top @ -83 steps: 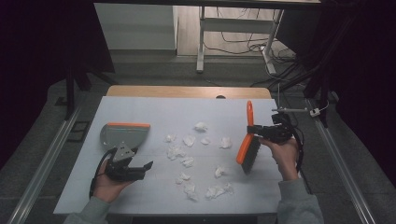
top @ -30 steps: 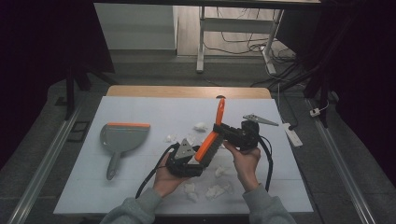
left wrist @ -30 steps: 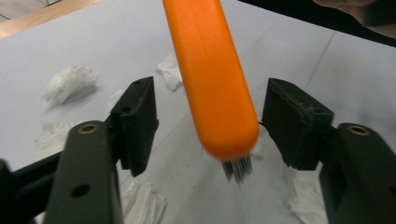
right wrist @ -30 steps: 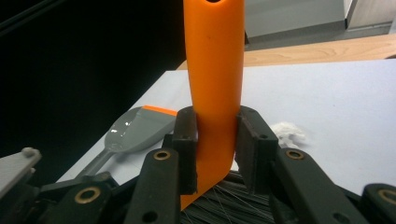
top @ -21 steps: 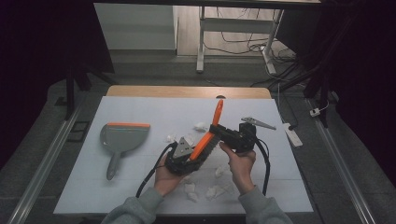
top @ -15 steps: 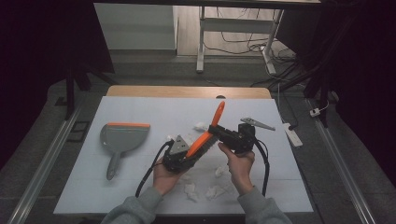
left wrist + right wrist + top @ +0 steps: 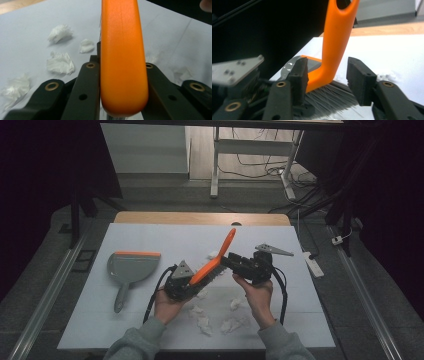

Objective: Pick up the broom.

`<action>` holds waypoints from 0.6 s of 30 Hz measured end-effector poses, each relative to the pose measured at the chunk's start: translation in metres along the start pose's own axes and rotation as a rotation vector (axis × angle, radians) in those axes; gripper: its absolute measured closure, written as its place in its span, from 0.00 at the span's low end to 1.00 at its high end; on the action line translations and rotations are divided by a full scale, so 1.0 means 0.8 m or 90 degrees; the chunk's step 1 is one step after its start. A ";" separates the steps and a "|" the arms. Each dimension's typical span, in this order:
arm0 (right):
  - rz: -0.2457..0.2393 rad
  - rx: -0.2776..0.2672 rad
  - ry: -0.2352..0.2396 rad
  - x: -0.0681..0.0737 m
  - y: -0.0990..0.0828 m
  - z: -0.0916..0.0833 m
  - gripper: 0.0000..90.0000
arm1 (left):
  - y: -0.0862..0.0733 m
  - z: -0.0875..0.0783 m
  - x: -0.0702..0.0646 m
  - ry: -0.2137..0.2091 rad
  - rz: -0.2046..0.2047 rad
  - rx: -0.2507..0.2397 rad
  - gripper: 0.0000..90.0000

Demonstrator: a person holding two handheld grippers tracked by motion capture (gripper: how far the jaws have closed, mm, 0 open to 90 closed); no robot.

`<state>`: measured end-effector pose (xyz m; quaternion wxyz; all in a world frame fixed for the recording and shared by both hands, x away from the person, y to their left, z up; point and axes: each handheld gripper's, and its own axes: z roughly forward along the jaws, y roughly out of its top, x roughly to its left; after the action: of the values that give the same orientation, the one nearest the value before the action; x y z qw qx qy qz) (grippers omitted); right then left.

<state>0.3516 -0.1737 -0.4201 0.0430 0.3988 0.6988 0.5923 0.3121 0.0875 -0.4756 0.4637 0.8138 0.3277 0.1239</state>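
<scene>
- Orange plastic is what my left tool (image 7: pixel 187 285) is clamped on: the handle of the brush (image 7: pixel 216 257), with both pads squeezing the butt end of the handle (image 7: pixel 122 57), as the left gripper view shows.
- My right tool (image 7: pixel 231 261) has just been opening. In the right gripper view its jaws stand apart with the handle neck (image 7: pixel 329 62) between them; one pad sits against the orange, the other is clear of it.
- So I judge this a hand-over from right to left, held above the middle of the tabletop (image 7: pixel 150 237), with the brush slanting up toward the far edge.
- To do it well, I would keep the left grip firm and steady and not tug until the right jaws are clear on both sides.
- Then I would draw the right tool straight back off the bristles (image 7: pixel 332 97) so it doesn't snag them or twist the brush.
- Held by the very end of a long handle, the brush may sag or swivel, so I would keep the left wrist quiet.
- Paper scraps (image 7: pixel 235 324) lie scattered below, toward the near edge, and more show in the left gripper view (image 7: pixel 60 63).
- Over by the left edge the dustpan (image 7: pixel 127 270) lies well apart; the freed right tool could fetch it.
</scene>
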 end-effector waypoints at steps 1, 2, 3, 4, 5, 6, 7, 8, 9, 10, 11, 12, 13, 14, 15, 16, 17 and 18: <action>-0.018 0.007 0.001 0.001 0.002 -0.002 0.52 | 0.000 -0.004 0.003 0.001 0.005 0.006 0.88; -0.036 0.017 0.002 0.002 0.003 -0.004 0.51 | -0.001 -0.008 0.006 -0.002 0.005 0.012 0.88; -0.054 0.025 0.003 0.002 0.005 -0.007 0.49 | -0.001 -0.012 0.008 -0.003 0.006 0.016 0.88; -0.072 0.034 0.006 0.003 0.006 -0.009 0.47 | -0.001 -0.016 0.011 -0.004 0.008 0.021 0.88; -0.088 0.045 0.008 0.003 0.007 -0.011 0.45 | -0.001 -0.020 0.013 -0.007 0.010 0.025 0.88; -0.103 0.059 0.007 0.003 0.008 -0.014 0.45 | -0.001 -0.020 0.013 -0.007 0.010 0.025 0.88; -0.115 0.072 0.008 0.003 0.009 -0.016 0.45 | -0.001 -0.027 0.016 -0.010 0.020 0.032 0.88; -0.123 0.082 0.009 0.002 0.009 -0.018 0.45 | -0.001 -0.027 0.016 -0.010 0.020 0.032 0.88; -0.130 0.088 0.012 0.002 0.009 -0.021 0.44 | 0.000 -0.034 0.018 -0.020 0.028 0.041 0.88; -0.137 0.093 0.016 0.001 0.009 -0.023 0.44 | 0.000 -0.034 0.018 -0.020 0.028 0.041 0.88; -0.147 0.100 0.018 0.000 0.009 -0.026 0.43 | 0.000 -0.037 0.017 -0.022 0.039 0.045 0.88; -0.159 0.108 0.020 0.000 0.008 -0.029 0.43 | 0.001 -0.042 0.015 -0.024 0.052 0.050 0.88; -0.172 0.116 0.016 0.000 0.008 -0.031 0.42 | 0.001 -0.042 0.015 -0.024 0.052 0.050 0.88; -0.184 0.122 0.011 0.000 0.007 -0.034 0.42 | 0.001 -0.046 0.015 -0.028 0.054 0.052 0.88; -0.195 0.125 0.004 0.000 0.007 -0.038 0.42 | 0.002 -0.047 0.015 -0.028 0.056 0.055 0.88; -0.205 0.125 -0.001 0.000 0.006 -0.041 0.43 | 0.002 -0.047 0.015 -0.028 0.056 0.055 0.88; -0.213 0.125 -0.002 0.000 0.006 -0.043 0.43 | 0.002 -0.049 0.017 -0.031 0.055 0.061 0.88; -0.217 0.129 -0.004 -0.001 0.007 -0.045 0.43 | 0.002 -0.049 0.017 -0.031 0.055 0.061 0.88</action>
<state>0.3352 -0.2028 -0.4050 0.1046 0.2789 0.8123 0.5014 0.3035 0.1223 -0.4549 0.4263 0.8512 0.2865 0.1082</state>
